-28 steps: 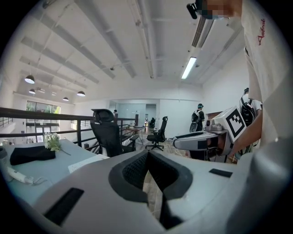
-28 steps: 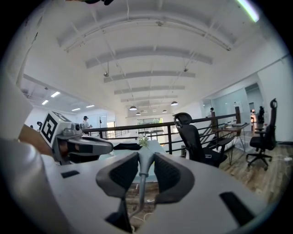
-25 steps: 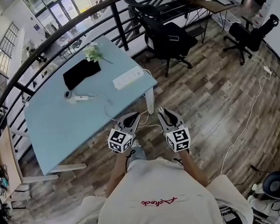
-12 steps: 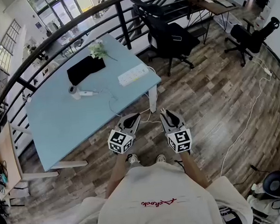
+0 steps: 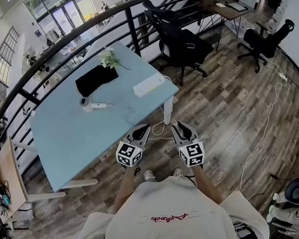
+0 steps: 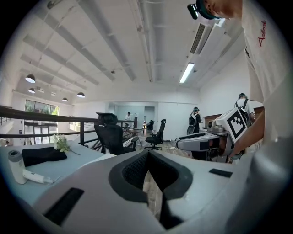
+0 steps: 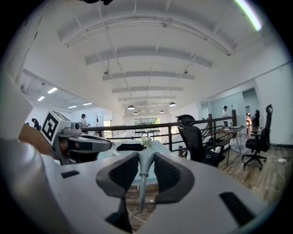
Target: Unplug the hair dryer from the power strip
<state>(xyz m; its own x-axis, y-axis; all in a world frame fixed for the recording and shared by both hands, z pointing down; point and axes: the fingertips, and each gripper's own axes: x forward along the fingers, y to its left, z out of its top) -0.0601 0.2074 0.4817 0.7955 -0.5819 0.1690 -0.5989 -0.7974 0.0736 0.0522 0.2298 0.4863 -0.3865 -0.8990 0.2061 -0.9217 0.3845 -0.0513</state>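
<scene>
A big blue bench holds a white power strip near its corner. By the bench's edge, the left tongs are pressed together and the right tongs are spread, both empty. The small hair dryer lies mid-bench, well apart from them.

L gripper jaws closed, R gripper jaws apart (both empty), held side by side.
</scene>
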